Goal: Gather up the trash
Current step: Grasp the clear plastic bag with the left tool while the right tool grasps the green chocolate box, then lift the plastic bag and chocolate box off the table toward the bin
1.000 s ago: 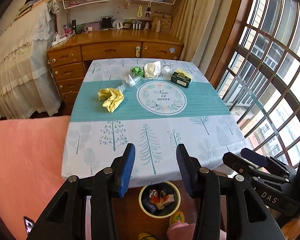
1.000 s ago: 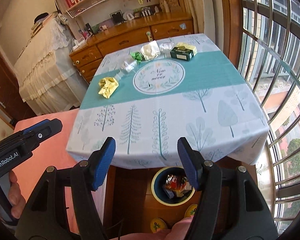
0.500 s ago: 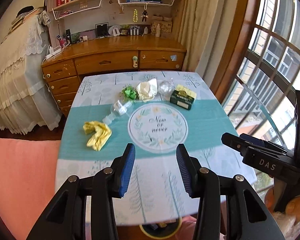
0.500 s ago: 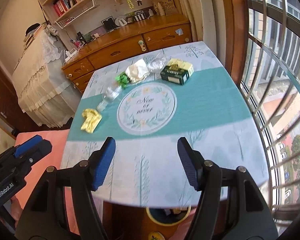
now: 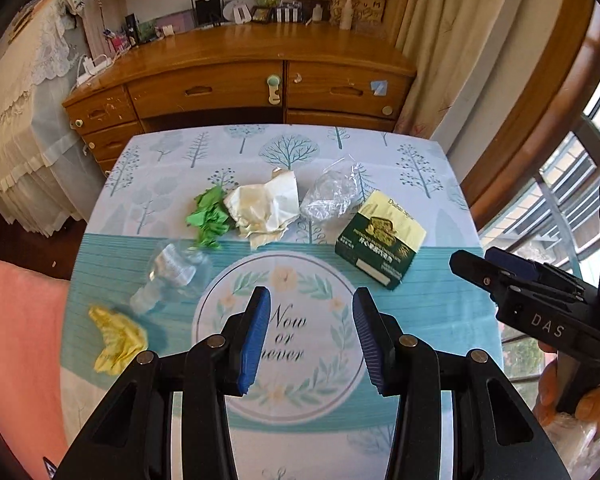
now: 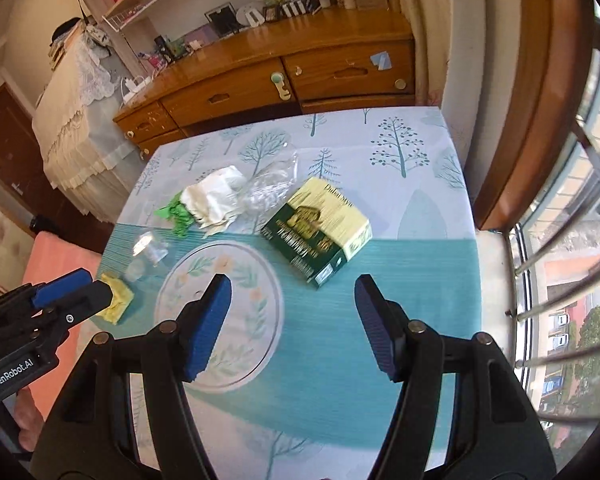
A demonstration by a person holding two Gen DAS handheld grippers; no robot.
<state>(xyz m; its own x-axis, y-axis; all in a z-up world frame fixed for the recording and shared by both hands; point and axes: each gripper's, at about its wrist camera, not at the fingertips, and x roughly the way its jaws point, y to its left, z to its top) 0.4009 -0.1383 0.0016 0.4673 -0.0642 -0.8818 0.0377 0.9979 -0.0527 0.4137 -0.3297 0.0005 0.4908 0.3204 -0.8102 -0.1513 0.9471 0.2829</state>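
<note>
Trash lies across the far half of the table: a green and yellow carton (image 5: 380, 243) (image 6: 318, 230), a crumpled white paper (image 5: 265, 210) (image 6: 216, 200), green scraps (image 5: 209, 216) (image 6: 174, 214), a clear plastic bag (image 5: 332, 196) (image 6: 270, 188), a crushed clear bottle (image 5: 172, 278) (image 6: 148, 254) and a yellow wrapper (image 5: 116, 338) (image 6: 116, 300). My left gripper (image 5: 311, 336) hovers open over the round "Now or never" print, nothing between its blue pads. My right gripper (image 6: 291, 324) is open too, just short of the carton.
The table (image 5: 428, 312) wears a teal and white tree-print cloth. Behind it stands a wooden desk with drawers (image 5: 236, 88). A barred window (image 6: 560, 240) runs along the right, a lace-covered piece of furniture (image 5: 16, 120) stands at the left, and a pink surface (image 5: 16, 340) lies at the near left.
Both grippers have swept forward from the table's near edge to over its middle. The bin under the table has dropped out of view. The trash now looms much closer.
</note>
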